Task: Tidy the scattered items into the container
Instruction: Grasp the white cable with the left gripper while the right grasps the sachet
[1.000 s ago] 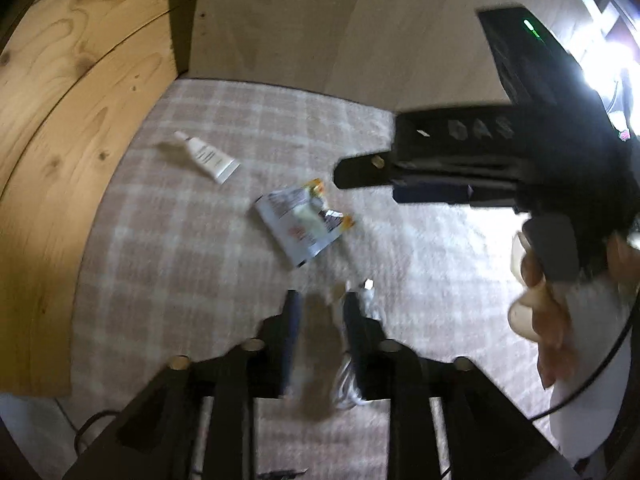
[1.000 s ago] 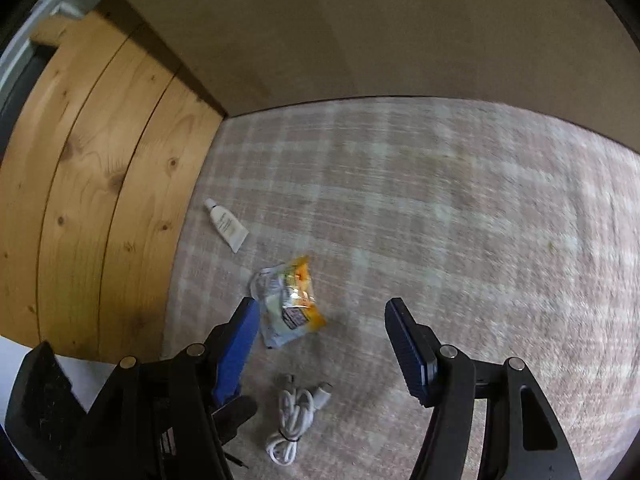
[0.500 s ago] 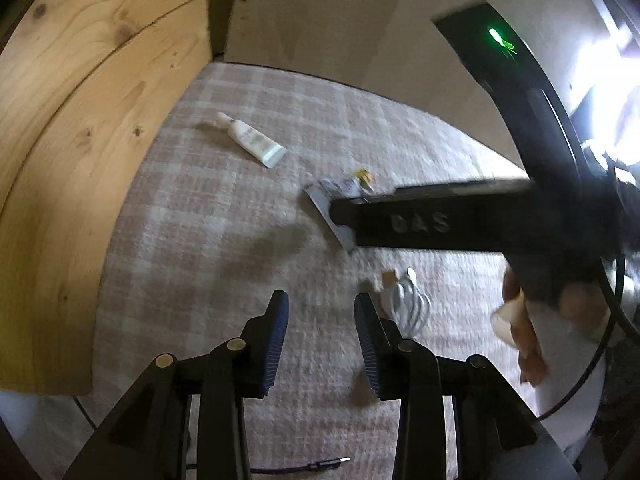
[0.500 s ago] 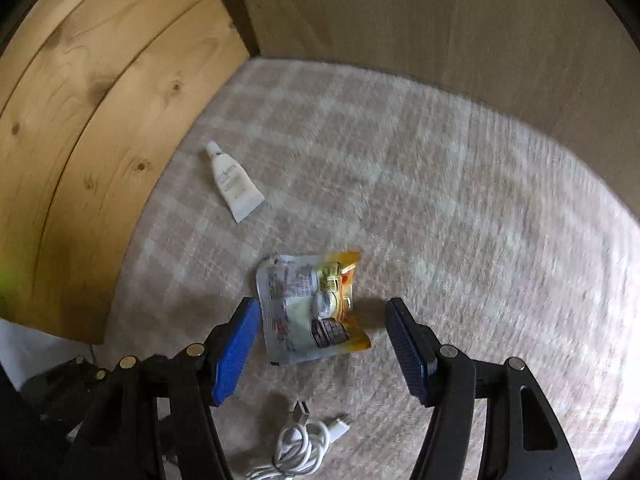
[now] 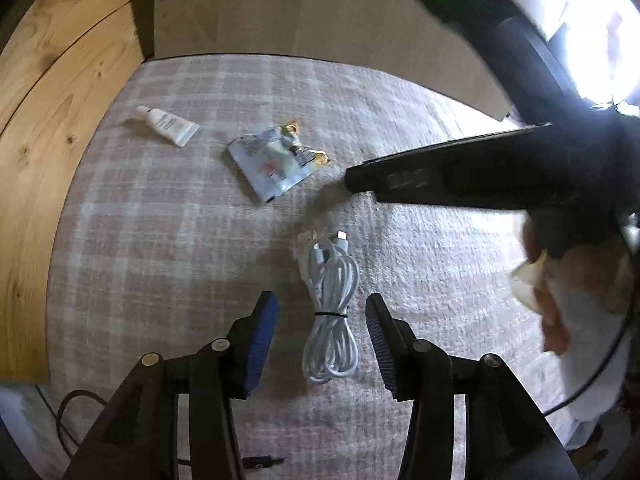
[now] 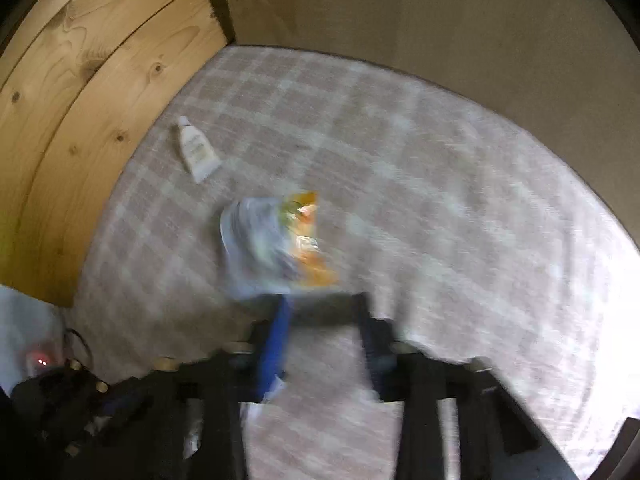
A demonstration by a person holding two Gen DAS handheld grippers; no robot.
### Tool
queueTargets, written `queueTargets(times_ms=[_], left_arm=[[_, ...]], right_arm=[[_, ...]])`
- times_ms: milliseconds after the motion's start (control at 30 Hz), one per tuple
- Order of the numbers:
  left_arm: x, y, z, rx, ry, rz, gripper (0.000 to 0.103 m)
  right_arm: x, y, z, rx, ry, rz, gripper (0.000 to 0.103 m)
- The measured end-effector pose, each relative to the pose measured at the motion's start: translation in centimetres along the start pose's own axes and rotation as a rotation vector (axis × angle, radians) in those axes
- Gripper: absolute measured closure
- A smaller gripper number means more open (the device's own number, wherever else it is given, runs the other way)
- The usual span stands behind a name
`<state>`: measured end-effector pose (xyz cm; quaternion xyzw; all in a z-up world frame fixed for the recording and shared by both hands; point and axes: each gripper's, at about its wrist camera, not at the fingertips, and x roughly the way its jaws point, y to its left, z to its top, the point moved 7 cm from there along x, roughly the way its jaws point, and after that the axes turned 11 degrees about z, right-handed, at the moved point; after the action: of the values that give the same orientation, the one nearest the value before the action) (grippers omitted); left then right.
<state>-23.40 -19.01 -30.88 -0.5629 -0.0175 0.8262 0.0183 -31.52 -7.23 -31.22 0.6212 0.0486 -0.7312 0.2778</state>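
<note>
Crinkled white-and-orange snack packet (image 6: pixel 276 248) lies on the checked beige cloth (image 5: pixel 160 240), its near edge right at the tips of my right tongs (image 6: pixel 322 300). Those have just been closing, but in the blur they stand apart, gripping nothing. My left tongs (image 5: pixel 320 312) have just been opening, released astride the coiled white cable (image 5: pixel 330 300). Beyond the packet lies a small white tube (image 5: pixel 168 125).

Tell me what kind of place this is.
Probably a room in a home, seen at floor level: a pale checked rug lies beside wooden boards, with a plain wall behind. A small tube, a snack packet and a coiled cable lie scattered on it.
</note>
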Motion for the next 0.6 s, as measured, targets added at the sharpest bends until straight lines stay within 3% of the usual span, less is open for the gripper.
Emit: queueTargets(times_ms=[100, 133, 167, 200, 233, 367, 600], left_arm=[[0.6, -0.2, -0.1, 0.009, 0.001, 0.036, 0.058], [0.9, -0.1, -0.3, 0.004, 0.008, 0.059, 0.066], [1.0, 0.0, -0.4, -0.006, 0.012, 0.063, 0.068], [1.0, 0.2, -0.6, -0.019, 0.004, 0.064, 0.07], [0.9, 0.3, -0.7, -0.025, 0.003, 0.065, 0.074], [0.7, 1.6, -1.1, -0.06, 0.006, 0.114, 0.08], [0.0, 6.1, -1.6, -0.183, 0.007, 0.181, 0.081]], right_arm=[[-0.8, -1.7, -0.7, 0.09, -0.011, 0.113, 0.092], [-1.0, -1.9, -0.6, 0.095, -0.021, 0.118, 0.082], [-1.3, -2.0, -0.4, 0.089, -0.032, 0.13, 0.074], [-1.4, -2.0, -0.3, 0.085, -0.036, 0.137, 0.059], [-1.5, -1.8, 0.0, 0.082, -0.048, 0.138, 0.055], [-1.0, 0.1, 1.5, 0.059, -0.059, 0.149, 0.047], [2.1, 5.3, 3.6, -0.017, 0.01, 0.095, 0.046]])
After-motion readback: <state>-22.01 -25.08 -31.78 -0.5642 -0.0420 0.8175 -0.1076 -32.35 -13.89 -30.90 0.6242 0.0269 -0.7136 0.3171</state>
